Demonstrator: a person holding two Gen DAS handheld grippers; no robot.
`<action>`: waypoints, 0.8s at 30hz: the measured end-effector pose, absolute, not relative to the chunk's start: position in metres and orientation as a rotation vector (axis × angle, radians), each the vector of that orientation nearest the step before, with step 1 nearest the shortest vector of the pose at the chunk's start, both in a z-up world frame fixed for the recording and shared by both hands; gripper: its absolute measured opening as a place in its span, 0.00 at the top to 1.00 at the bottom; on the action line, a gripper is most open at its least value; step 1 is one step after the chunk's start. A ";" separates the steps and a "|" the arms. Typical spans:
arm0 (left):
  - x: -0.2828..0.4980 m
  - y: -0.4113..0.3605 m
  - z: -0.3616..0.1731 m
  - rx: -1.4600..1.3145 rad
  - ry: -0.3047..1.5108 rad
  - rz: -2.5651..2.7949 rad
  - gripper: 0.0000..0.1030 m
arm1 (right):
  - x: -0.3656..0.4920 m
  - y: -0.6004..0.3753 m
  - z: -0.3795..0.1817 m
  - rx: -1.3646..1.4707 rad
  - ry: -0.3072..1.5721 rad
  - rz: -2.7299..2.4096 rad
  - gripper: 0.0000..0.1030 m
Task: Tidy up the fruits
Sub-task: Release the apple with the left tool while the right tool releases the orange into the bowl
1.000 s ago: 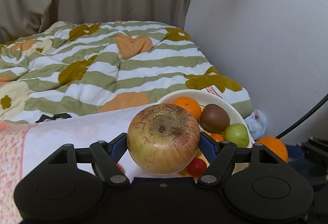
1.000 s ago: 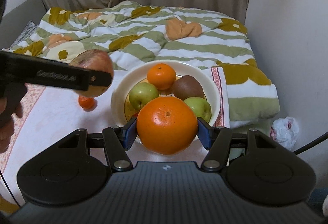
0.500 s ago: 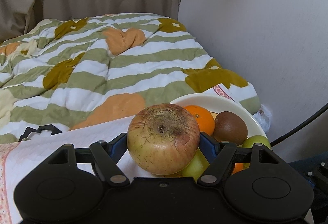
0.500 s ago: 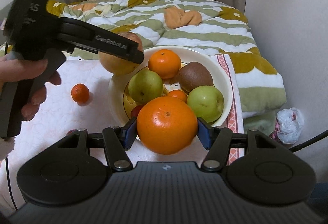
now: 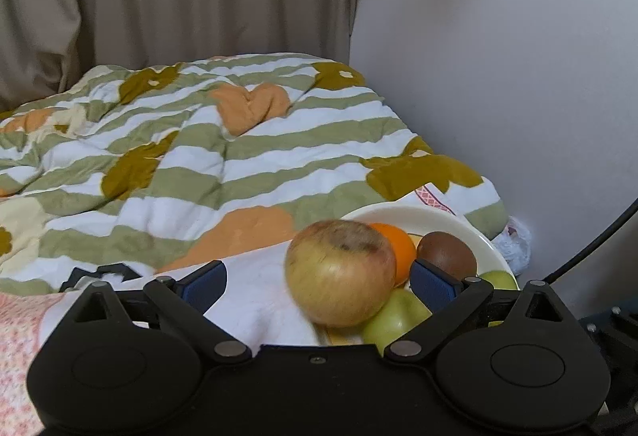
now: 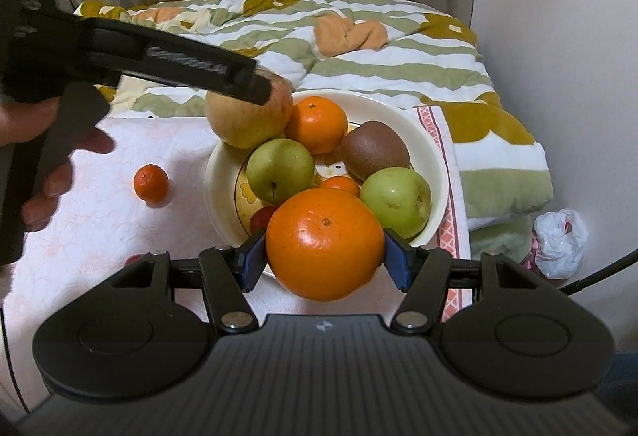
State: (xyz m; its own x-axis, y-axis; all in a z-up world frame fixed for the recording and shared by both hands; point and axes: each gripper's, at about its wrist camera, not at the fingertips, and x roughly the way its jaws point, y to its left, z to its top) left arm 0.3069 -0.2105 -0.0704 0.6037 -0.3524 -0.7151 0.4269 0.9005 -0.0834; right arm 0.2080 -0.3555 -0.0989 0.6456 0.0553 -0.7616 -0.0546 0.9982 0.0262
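Observation:
A large yellow-red apple (image 5: 341, 272) sits loose between the pads of my left gripper (image 5: 318, 278), whose jaws are opening; neither pad touches it. In the right wrist view the apple (image 6: 247, 117) rests at the far left rim of the cream bowl (image 6: 434, 157), against a mandarin (image 6: 315, 123), partly behind one of the left gripper's fingers (image 6: 191, 63). The bowl also holds a kiwi (image 6: 375, 151) and two green apples (image 6: 279, 171). My right gripper (image 6: 323, 256) is shut on a big orange (image 6: 323, 242) above the bowl's near rim.
A small mandarin (image 6: 150, 183) lies on the pink-white cloth left of the bowl. A person's hand (image 6: 52, 165) grips the left tool. A striped quilt (image 6: 398, 49) lies behind, with a wall to the right and a crumpled plastic bag (image 6: 558, 242) on the floor.
The left gripper moved over to the bowl and its jaws spread wide, freeing the apple, which now sits lower and to the right against the bowl's fruit. The right gripper stayed put with its orange.

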 end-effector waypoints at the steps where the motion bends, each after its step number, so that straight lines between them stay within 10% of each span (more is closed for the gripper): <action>1: 0.303 -0.206 -0.068 0.095 0.805 -0.446 0.03 | 0.208 -0.355 -0.099 -0.001 0.865 0.064 0.26; 24: 0.224 -0.143 -0.055 0.007 0.799 -0.274 0.03 | 0.228 -0.346 -0.125 -0.058 0.874 0.082 0.25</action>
